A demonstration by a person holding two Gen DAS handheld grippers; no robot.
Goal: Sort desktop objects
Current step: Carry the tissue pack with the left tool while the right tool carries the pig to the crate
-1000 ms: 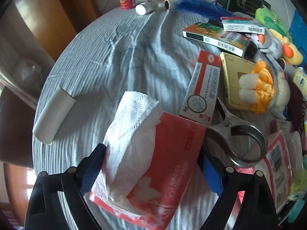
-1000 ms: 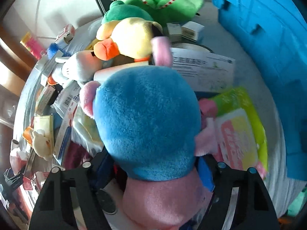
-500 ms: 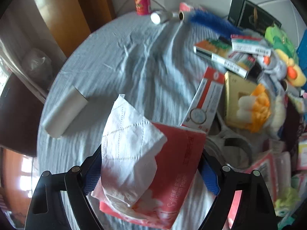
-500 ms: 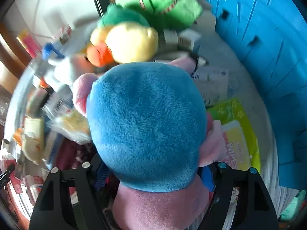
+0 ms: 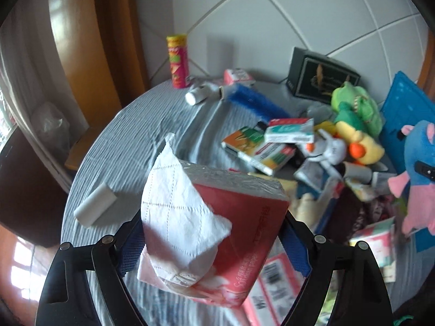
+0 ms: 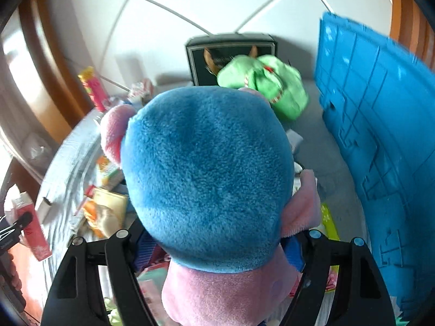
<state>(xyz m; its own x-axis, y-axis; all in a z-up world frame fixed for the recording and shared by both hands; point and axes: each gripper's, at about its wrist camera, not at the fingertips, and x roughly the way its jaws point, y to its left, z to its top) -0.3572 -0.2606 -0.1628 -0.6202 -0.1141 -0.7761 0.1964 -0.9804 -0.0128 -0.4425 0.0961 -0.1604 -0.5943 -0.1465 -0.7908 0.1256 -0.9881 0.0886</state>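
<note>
My left gripper (image 5: 212,244) is shut on a red tissue pack (image 5: 244,233) with a white tissue (image 5: 176,212) sticking out of it, held up above the grey-clothed table (image 5: 130,141). My right gripper (image 6: 217,247) is shut on a blue and pink plush toy (image 6: 206,174), which fills most of the right wrist view. The same plush toy (image 5: 418,168) hangs at the right edge of the left wrist view, above the clutter.
A white roll (image 5: 95,207) lies at the table's left. A crisp can (image 5: 178,59), a blue feather duster (image 5: 255,103), several boxes (image 5: 261,146), a green plush (image 5: 359,106), a yellow duck plush (image 5: 359,142) and a dark box (image 5: 320,78) crowd the back. A blue crate (image 6: 375,146) stands right.
Both grippers have risen and tilted up: the tissue pack left the table, and the plush toy rose from the pile. The wall now shows in both views.
</note>
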